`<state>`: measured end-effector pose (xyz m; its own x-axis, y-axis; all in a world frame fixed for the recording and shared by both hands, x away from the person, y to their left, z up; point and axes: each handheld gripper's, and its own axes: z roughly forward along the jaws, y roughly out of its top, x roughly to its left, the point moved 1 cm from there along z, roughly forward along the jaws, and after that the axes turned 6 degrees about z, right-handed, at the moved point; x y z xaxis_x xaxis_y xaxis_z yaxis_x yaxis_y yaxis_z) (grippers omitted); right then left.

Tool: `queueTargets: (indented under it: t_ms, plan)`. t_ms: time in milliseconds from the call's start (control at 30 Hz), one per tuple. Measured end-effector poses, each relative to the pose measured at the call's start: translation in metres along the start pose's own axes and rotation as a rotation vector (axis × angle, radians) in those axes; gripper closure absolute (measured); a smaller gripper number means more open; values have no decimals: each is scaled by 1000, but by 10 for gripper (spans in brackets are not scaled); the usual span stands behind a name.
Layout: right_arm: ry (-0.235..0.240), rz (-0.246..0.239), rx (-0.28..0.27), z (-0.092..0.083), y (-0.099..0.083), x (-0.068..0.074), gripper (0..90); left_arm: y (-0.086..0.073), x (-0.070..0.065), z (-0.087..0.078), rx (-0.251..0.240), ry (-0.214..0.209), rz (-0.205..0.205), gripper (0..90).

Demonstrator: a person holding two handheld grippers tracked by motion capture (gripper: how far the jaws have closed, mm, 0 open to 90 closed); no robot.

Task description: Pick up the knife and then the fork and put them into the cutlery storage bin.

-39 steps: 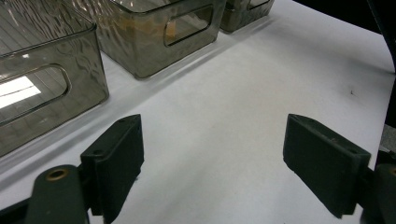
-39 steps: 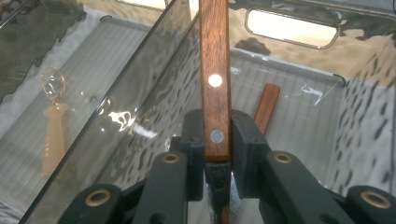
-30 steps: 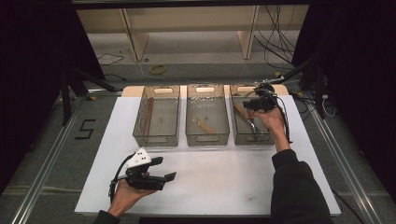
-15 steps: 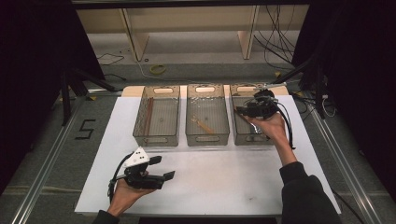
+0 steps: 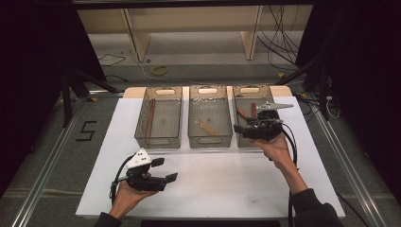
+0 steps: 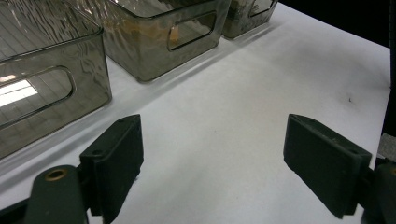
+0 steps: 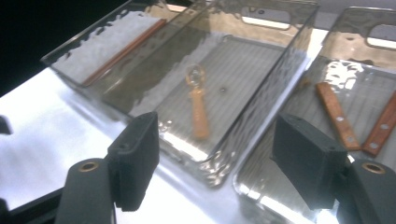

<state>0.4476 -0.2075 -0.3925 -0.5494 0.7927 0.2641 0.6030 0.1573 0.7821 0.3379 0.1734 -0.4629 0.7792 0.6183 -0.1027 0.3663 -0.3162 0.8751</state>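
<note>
Since a second ago the right gripper point(image 5: 242, 131) has drawn back from deep inside the right bin point(image 5: 239, 97) toward its near end, and its jaws have just been opening, with nothing between them now; in the right gripper view they stand spread wide over the gap between two bins, holding nothing. Two brown wooden-handled pieces point(image 7: 337, 115) lie flat on the floor of that right bin, side by side and slightly angled, which reads as things sorted into their own compartment and let go there. They now sit beyond and to the right of the right gripper's jaws, apart from both pads, so the release looks finished. Ahead of the same jaws, in the middle bin point(image 5: 210, 140), a small orange tool with a ring at one end point(image 7: 198, 107) rests alone on the ribbed bottom, and a long brown stick point(image 5: 152, 117) lies along one wall of the left bin point(image 5: 142, 118), so each bin seems to keep one kind of item. Down near the front edge of the white table point(image 5: 227, 189), the left gripper point(image 5: 164, 170) rests low in its hand, jaws spread and empty, well apart from the bins, probably waiting its turn
</note>
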Motion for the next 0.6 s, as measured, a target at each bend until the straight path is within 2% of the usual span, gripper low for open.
queueTargets:
  t_ms: [167, 400, 500, 600]
  plan:
    - [29, -14, -4, -7, -12, 10, 314, -1, 1, -1, -12, -2, -12, 194]
    - [60, -37, -46, -14, -35, 20, 312, -2, 3, -2, -20, -3, -20, 192]
    - [85, -25, -53, -16, -45, 22, 308, -3, 3, -3, -24, -4, -23, 191]
    - [100, -33, -58, -19, -53, 26, 304, -3, 3, -3, -26, -9, -25, 191]
